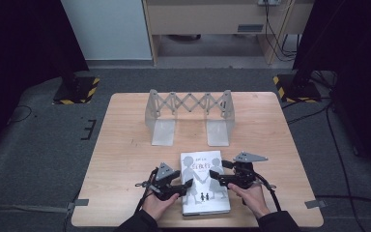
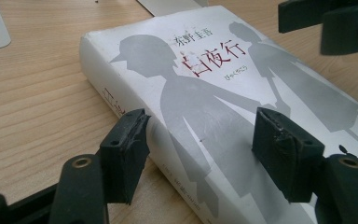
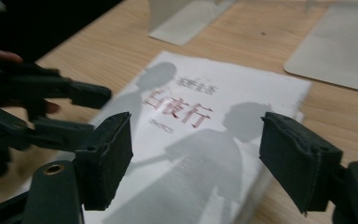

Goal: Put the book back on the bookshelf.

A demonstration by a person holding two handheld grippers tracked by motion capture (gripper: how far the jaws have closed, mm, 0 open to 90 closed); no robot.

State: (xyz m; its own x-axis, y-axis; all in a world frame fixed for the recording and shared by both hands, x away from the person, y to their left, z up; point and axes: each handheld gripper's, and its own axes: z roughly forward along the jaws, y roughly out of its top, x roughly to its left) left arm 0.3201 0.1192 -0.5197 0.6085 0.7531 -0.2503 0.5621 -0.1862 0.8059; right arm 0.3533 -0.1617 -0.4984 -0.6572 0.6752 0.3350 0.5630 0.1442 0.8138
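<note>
Near the front edge of the table (image 1: 125, 145) lies a thick white book (image 1: 204, 186), flat, cover up, spine toward the person's left. Beyond it, well apart, stands an expanding metal book rack (image 1: 190, 116), unoccupied.

Left gripper (image 1: 182, 185): jaws spread and straddling the spine edge, one pad (image 2: 123, 154) down at the spine, the other over the cover; whether they press on the book cannot be told. Right gripper (image 1: 216, 176): jaws spread wide above the cover on the fore-edge side, gripping nothing.

Assessment: the book appears heavy for its size, stiff as a closed block, with a smooth jacket likely to slip under rubber pads. The pages could fan open if only the cover is lifted. Recommended hold: across the full thickness, one pad under the bottom board and one on top, at the spine side where the block is firmest; second gripper to steady the fore-edge. Risk noted: jacket creasing or sliding free under a shallow pinch
</note>
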